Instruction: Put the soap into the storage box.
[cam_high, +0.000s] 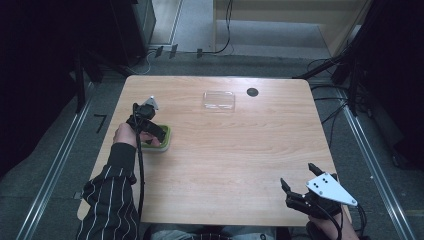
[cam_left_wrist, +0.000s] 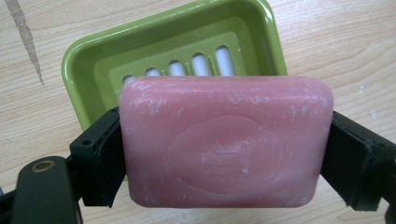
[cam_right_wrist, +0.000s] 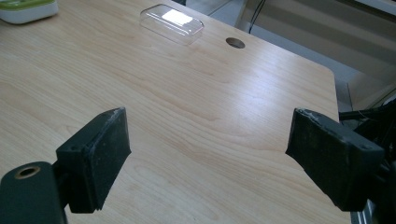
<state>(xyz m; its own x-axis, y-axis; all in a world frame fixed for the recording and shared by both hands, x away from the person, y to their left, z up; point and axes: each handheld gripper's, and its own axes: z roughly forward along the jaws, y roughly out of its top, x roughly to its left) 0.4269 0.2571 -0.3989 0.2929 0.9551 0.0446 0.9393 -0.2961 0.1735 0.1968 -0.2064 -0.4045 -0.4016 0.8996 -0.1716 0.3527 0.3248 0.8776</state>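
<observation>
Left gripper (cam_left_wrist: 224, 154) fingers (cam_left_wrist: 100, 156) clamped on pink soap (cam_left_wrist: 226, 140), green dish (cam_left_wrist: 88, 60) just beyond; right gripper (cam_right_wrist: 208, 158) fingers (cam_right_wrist: 95, 158) wide apart, holding nothing.

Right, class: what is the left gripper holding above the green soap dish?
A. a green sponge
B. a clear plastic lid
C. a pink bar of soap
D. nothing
C: the left gripper is clamped on the pink bar of soap, with the green soap dish just behind it.
</observation>
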